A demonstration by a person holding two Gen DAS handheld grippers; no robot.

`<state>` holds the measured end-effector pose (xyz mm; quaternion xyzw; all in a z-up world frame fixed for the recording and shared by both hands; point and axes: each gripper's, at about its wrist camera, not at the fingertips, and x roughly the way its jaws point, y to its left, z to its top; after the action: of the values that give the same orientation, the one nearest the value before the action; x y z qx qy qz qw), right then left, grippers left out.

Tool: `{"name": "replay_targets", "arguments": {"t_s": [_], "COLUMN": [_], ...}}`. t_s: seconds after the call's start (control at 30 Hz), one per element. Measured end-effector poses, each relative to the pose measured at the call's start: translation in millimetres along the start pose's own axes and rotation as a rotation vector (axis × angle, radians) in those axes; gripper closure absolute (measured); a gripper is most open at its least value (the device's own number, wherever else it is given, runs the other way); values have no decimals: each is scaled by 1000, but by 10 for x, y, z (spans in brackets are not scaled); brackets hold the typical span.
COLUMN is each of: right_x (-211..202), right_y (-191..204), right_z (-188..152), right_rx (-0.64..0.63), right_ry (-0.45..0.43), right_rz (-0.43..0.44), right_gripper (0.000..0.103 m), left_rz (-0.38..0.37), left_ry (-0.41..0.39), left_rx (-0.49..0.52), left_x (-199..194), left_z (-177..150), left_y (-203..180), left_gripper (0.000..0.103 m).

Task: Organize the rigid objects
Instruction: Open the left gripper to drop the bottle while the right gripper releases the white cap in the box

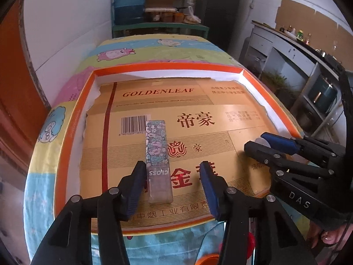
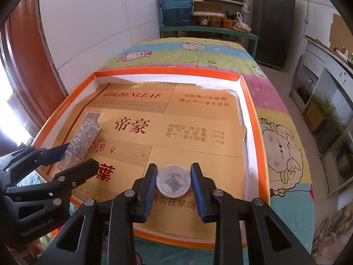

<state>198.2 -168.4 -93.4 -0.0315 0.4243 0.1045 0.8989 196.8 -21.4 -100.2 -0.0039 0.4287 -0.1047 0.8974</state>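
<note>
A long floral lip-gloss box (image 1: 158,159) lies flat in the orange-rimmed tray (image 1: 72,119), on its gold cardboard lining. My left gripper (image 1: 171,182) is open with the near end of the box between its fingers, the left finger close to it. A small round clear jar (image 2: 173,180) sits at the tray's near right. My right gripper (image 2: 174,187) is open around the jar, with small gaps on both sides. The box also shows in the right wrist view (image 2: 82,141), with the left gripper (image 2: 77,154) at it. The right gripper (image 1: 262,144) shows in the left wrist view.
The tray rim (image 2: 251,110) lies on a table with a cartoon cloth (image 2: 284,145). A wall runs along the left. A blue water jug (image 2: 176,4) and shelves stand beyond the table. A counter (image 1: 293,50) stands at the right.
</note>
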Motion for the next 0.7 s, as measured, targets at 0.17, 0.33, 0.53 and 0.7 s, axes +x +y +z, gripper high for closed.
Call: {"name": "replay_targets", "arguments": {"t_s": [0.17, 0.33, 0.53, 0.7], "right_x": [-65, -189, -395, -556], "right_y": [-35, -68, -95, -87], "right_z": [-8, -23, -100, -183], "right_rx": [21, 37, 58, 75], "right_ry": [-25, -47, -76, -92], "right_rz": [-24, -33, -26, -12], "right_gripper": [66, 51, 46, 46], "left_rz": [10, 28, 48, 29], "left_ry": [-14, -73, -134, -135], "left_rx": [-16, -4, -7, -42], "left_x": [-32, -210, -550, -754], "left_z": [-16, -49, -89, -175], "left_y": [26, 29, 35, 105], "left_gripper": [51, 51, 51, 51]}}
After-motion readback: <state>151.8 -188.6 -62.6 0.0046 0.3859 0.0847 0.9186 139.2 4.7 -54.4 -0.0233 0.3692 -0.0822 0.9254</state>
